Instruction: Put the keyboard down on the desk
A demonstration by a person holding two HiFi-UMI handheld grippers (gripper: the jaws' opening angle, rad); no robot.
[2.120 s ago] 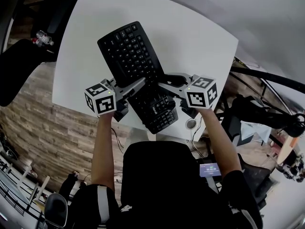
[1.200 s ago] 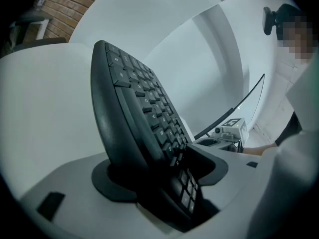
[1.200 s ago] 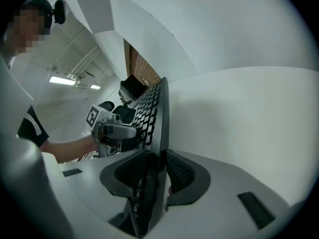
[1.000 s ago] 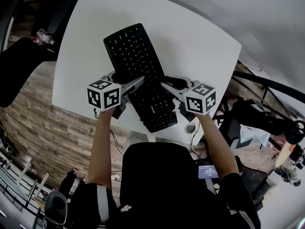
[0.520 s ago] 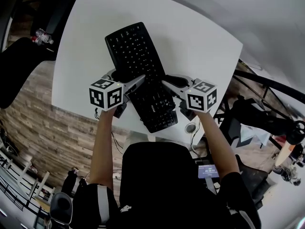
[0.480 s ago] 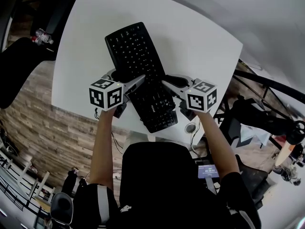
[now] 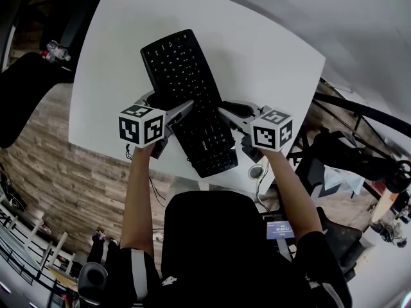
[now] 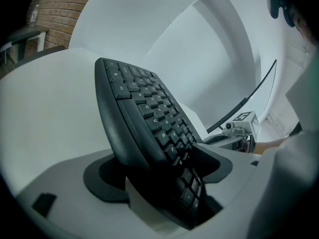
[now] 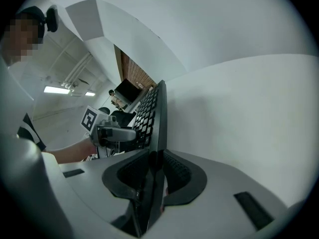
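A black keyboard (image 7: 183,76) lies lengthwise on the white desk (image 7: 257,56), with its near end close to the desk's front edge. My left gripper (image 7: 168,104) straddles the keyboard's thick left edge (image 8: 144,118). Its jaws (image 8: 159,166) have just been opening and stand wide around that edge, which is between them. My right gripper (image 7: 226,112) is at the opposite edge. Its jaws (image 9: 153,166) have just been closing, and the pads press on the keyboard's thin right edge (image 9: 154,113). Each gripper view shows the other gripper beyond the keys: the right gripper (image 8: 239,131) and the left gripper (image 9: 107,128).
A dark chair (image 7: 26,88) and a water bottle (image 7: 51,51) are off the desk's left side, over a wood-pattern floor (image 7: 77,185). A round fitting with a cable (image 7: 257,171) hangs below the desk's front edge. More dark chairs and gear stand at the right (image 7: 359,153).
Since two seconds ago the keyboard and both grippers have shifted slightly farther onto the desk. Over the last second the hands and the keyboard have stayed almost still.
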